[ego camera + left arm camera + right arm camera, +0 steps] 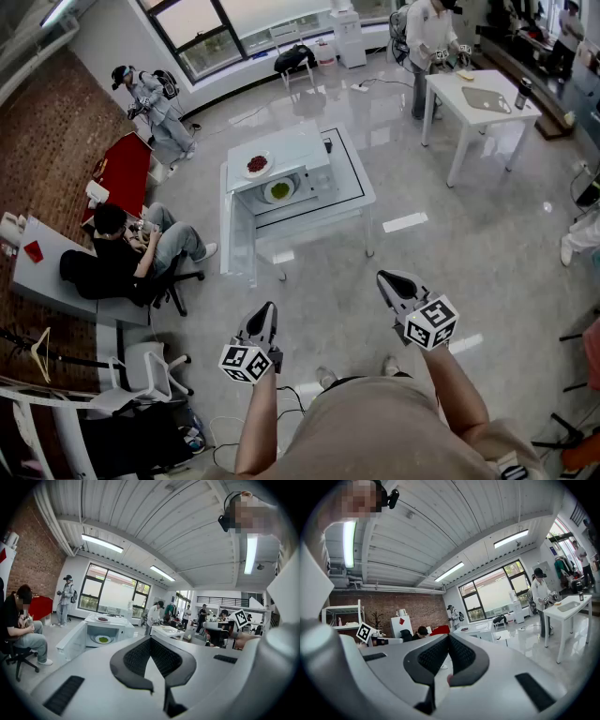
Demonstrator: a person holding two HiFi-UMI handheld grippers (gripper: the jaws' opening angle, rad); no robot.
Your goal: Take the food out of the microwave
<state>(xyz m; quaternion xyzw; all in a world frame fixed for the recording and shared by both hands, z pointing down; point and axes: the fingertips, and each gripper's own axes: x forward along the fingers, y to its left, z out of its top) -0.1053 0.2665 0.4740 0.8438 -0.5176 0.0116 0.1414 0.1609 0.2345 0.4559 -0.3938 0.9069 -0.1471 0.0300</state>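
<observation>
A white microwave [281, 178] stands on a low white table [361, 192] in the middle of the room, its door [239, 234] swung open to the left. Inside lies a plate of green food [279, 190]. A plate of red food [256, 165] rests on the microwave's top. My left gripper [267, 309] and right gripper [389, 279] are both shut and empty, held well short of the table. The left gripper view shows its shut jaws under the far-off microwave [105, 629] and green plate [102, 639]. The right gripper view shows the table [476, 627] beyond its shut jaws.
A person sits on an office chair [122, 253] to the left by a grey desk [42, 267]. Another person stands at the back left [150, 98]. A third stands by a white table [478, 98] at the back right. Shiny floor lies between me and the microwave.
</observation>
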